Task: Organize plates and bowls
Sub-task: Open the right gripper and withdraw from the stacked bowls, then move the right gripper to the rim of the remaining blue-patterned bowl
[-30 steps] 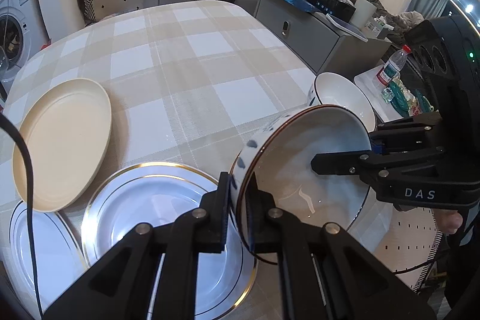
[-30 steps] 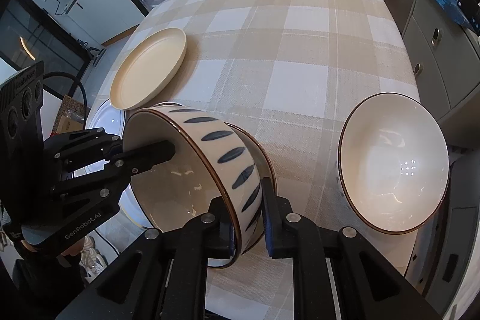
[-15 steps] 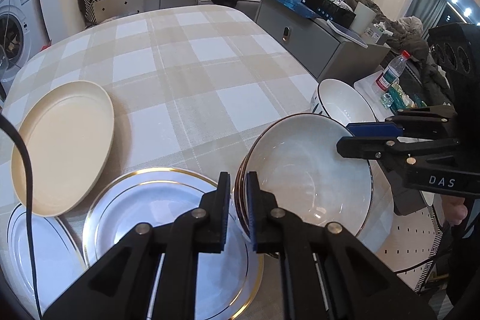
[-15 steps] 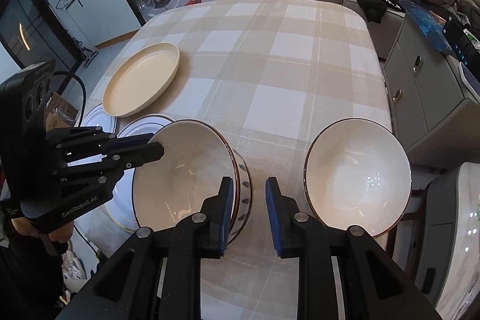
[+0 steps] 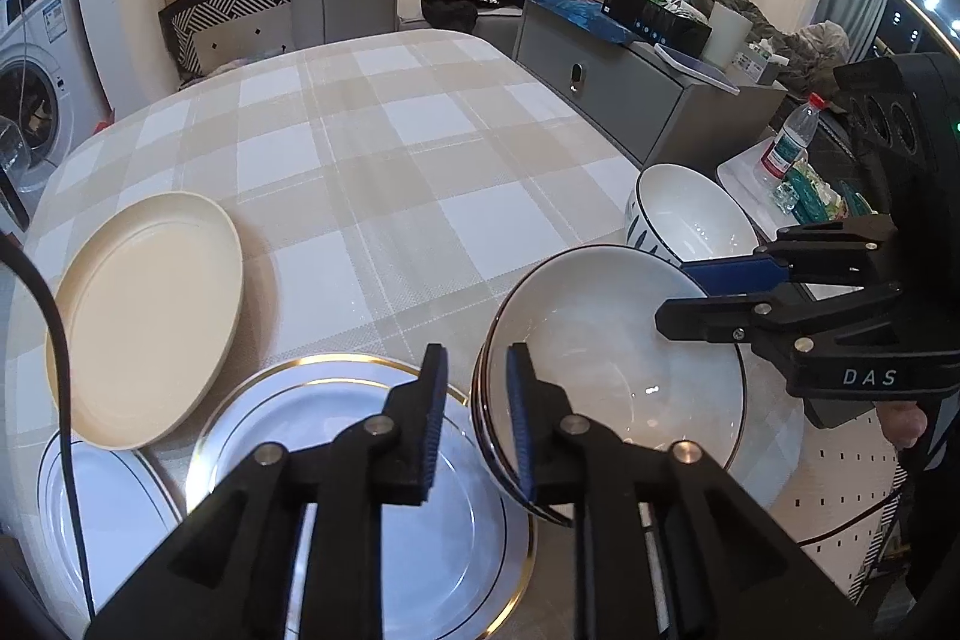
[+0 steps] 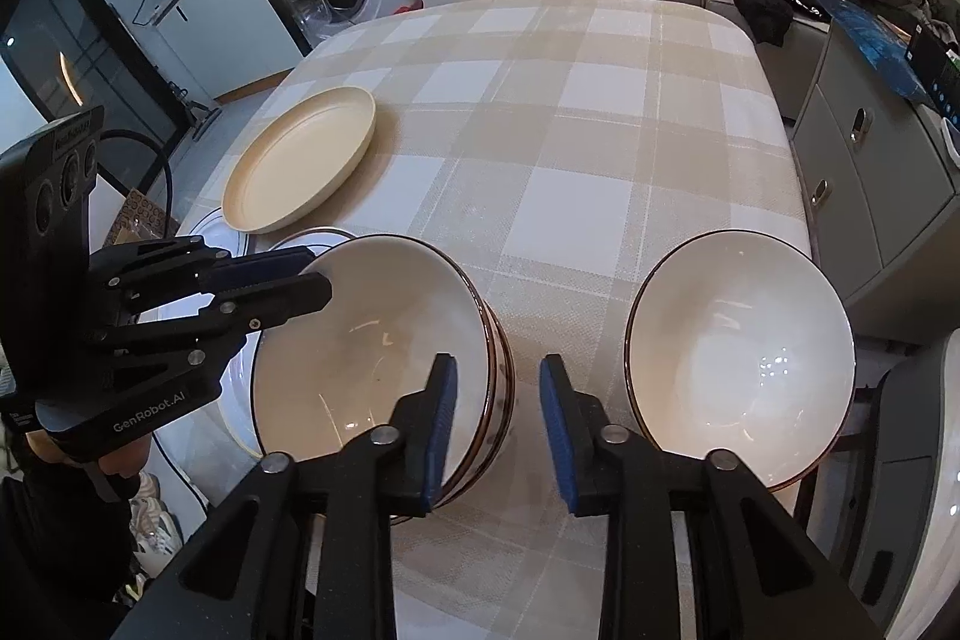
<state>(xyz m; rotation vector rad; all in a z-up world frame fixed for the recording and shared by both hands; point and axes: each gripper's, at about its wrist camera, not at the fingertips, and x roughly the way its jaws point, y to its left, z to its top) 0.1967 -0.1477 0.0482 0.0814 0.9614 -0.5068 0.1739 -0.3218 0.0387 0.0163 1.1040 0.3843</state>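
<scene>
A stack of nested white bowls (image 5: 612, 364) (image 6: 360, 358) stands upright near the table's front edge, next to a gold-rimmed white plate (image 5: 360, 460). My left gripper (image 5: 474, 418) (image 6: 318, 277) straddles the stack's left rim. Its jaws are opening and the pads stand off the rim. My right gripper (image 6: 498, 418) (image 5: 684, 298) straddles the opposite rim. Its jaws are also opening, with a gap on both sides. A single white bowl (image 6: 741, 352) (image 5: 690, 214) with blue leaf marks sits to the right. A cream plate (image 5: 144, 316) (image 6: 300, 166) lies at the left.
Another white plate (image 5: 108, 490) lies at the near left corner, partly under the cream plate. The checked tablecloth (image 6: 570, 130) stretches away behind. A grey cabinet (image 6: 852, 172) stands close to the table's right edge, and a water bottle (image 5: 789, 139) beyond it.
The bowl that both grippers held tilted has come down level into the bowl beneath it. Both pairs of jaws have parted from its rim.
</scene>
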